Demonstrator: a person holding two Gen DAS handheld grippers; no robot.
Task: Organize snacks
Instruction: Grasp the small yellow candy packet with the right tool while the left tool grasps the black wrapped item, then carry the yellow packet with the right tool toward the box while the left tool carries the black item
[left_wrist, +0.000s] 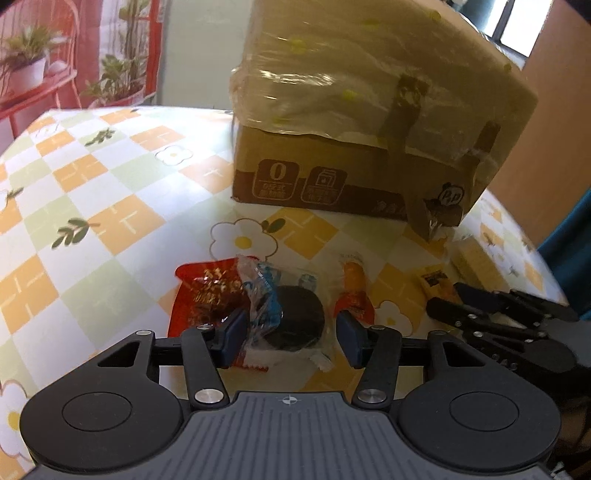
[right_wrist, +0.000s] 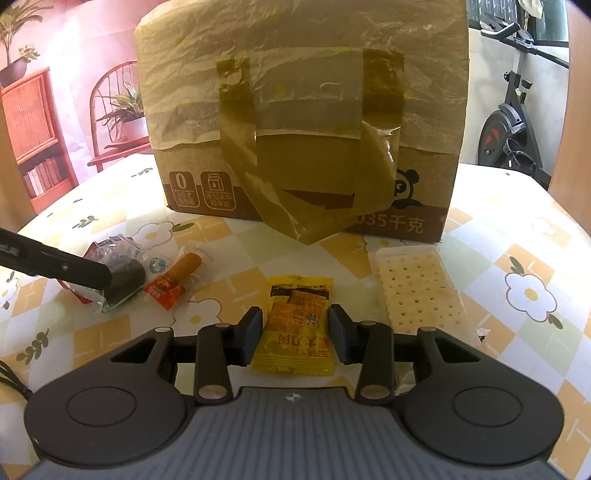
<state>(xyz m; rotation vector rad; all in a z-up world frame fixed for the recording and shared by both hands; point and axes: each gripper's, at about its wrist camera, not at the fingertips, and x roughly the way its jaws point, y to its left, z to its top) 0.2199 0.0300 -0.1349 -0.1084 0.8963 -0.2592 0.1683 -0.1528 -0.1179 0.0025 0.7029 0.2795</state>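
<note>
The table, covered in a checked cloth of orange, pale green and white squares with printed flowers, carries everything. Toward its far edge stands a large cardboard box, its upper part wrapped in crinkled film and crossed by strips of brown tape, one strip hanging loose down the front.

In front of the box's right corner lies a long clear tray of pale, dotted crackers. To its left, nearer the near edge, lies a yellow snack packet flat on the cloth. The right claw sits around this packet, jaws narrowed so that the pads are at its two side edges; whether they actually press it is hard to tell.

Toward the left side lie a red packet, a dark round cookie in a clear wrapper resting partly on it, and just right of those an orange sausage stick. The left claw straddles the wrapped cookie, part open, its left pad touching the crumpled wrapper and its right pad just clear.
</note>
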